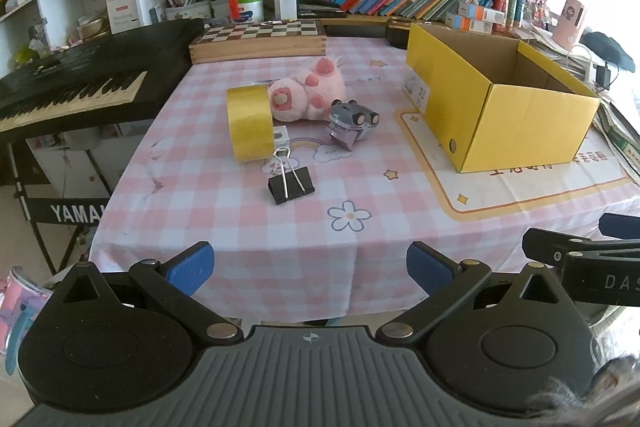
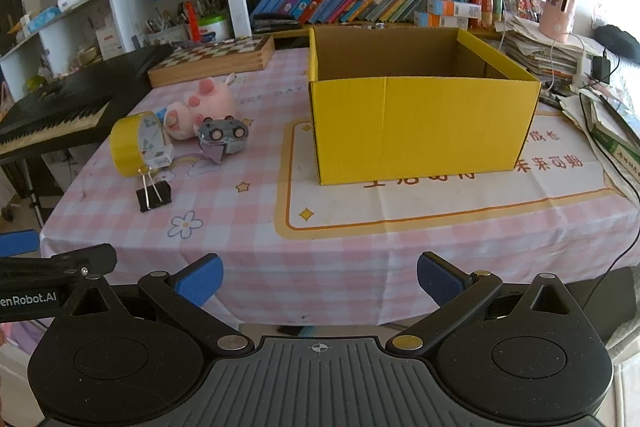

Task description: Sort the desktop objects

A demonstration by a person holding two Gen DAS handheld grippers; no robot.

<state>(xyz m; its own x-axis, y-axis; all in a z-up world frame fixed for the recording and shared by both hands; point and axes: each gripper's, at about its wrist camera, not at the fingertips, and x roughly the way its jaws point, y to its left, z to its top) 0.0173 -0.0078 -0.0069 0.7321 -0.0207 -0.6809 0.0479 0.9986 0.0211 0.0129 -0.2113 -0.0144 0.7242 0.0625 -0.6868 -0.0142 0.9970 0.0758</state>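
1. Binder clip (image 1: 291, 183), yellow tape roll (image 1: 249, 121), pink plush (image 1: 308, 94) and grey toy car (image 1: 352, 123) sit together toward the table's (image 1: 240, 227) left edge.
2. Yellow box (image 2: 420, 127) stands open near the right edge.
3. Both your left gripper (image 1: 310, 269) and right gripper (image 2: 318, 279) have fingers wide, holding nothing.
4. Your left gripper is nearer; the clip lies straight ahead, handles pointing away.

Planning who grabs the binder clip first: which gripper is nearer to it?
Left. The left gripper faces the binder clip almost straight ahead; from the right gripper the clip lies farther off to its left. Both hang open at the table's near edge.
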